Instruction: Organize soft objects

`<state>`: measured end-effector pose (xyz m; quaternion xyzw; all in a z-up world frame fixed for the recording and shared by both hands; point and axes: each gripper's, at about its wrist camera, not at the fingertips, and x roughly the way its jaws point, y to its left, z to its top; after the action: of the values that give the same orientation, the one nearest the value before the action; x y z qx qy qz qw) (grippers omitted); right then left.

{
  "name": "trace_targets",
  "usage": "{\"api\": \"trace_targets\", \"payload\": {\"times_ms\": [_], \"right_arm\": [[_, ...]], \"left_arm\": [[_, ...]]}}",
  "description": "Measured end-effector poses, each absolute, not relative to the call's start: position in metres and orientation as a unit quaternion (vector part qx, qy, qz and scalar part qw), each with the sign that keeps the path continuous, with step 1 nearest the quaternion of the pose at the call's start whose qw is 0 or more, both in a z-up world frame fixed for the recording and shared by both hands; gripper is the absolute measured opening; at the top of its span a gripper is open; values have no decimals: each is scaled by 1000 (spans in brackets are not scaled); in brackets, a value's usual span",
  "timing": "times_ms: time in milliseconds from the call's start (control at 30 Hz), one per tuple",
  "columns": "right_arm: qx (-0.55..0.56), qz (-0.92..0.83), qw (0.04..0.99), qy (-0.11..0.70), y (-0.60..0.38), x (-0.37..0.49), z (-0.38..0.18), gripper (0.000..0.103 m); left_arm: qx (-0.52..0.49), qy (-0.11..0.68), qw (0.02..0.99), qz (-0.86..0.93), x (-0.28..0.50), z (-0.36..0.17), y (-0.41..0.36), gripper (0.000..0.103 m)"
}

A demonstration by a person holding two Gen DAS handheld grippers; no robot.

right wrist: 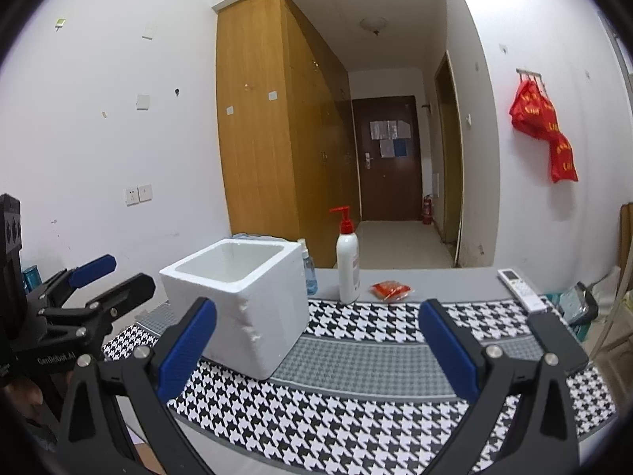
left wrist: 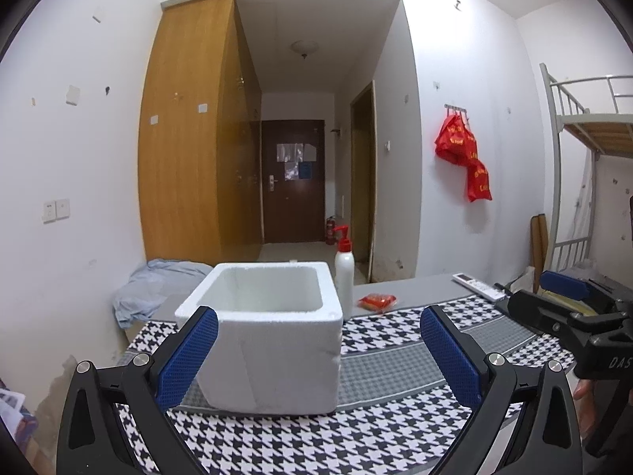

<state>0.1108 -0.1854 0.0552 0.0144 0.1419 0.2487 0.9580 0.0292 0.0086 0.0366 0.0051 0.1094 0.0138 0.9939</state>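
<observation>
A white foam box [left wrist: 273, 336] [right wrist: 237, 297] stands open-topped on the houndstooth mat [left wrist: 395, 427] [right wrist: 356, 407], and what I can see of its inside holds nothing. A small red soft packet [left wrist: 377, 301] [right wrist: 391, 289] lies on the grey tabletop behind the mat. My left gripper [left wrist: 318, 350] is open right in front of the box, nothing between its blue pads. My right gripper [right wrist: 318, 348] is also open, over the mat to the right of the box. Each gripper shows at the edge of the other's view, the right gripper [left wrist: 561, 301] and the left gripper [right wrist: 99, 281].
A white pump bottle [left wrist: 344, 273] [right wrist: 348, 265] with a red top stands just behind the box, a small blue bottle [right wrist: 309, 273] beside it. A remote control [left wrist: 478, 285] [right wrist: 520, 287] lies at the right. A crumpled blue cloth [left wrist: 154, 289] lies beyond the table's left end.
</observation>
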Motion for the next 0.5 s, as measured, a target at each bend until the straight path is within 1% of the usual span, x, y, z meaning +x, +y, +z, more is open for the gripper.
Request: {"api": "trace_targets", "payload": {"times_ms": [500], "right_arm": [[22,253,958,137,-199,84,34,103]], "left_arm": [[-17,90,996,21,-2,12,8,102]]}}
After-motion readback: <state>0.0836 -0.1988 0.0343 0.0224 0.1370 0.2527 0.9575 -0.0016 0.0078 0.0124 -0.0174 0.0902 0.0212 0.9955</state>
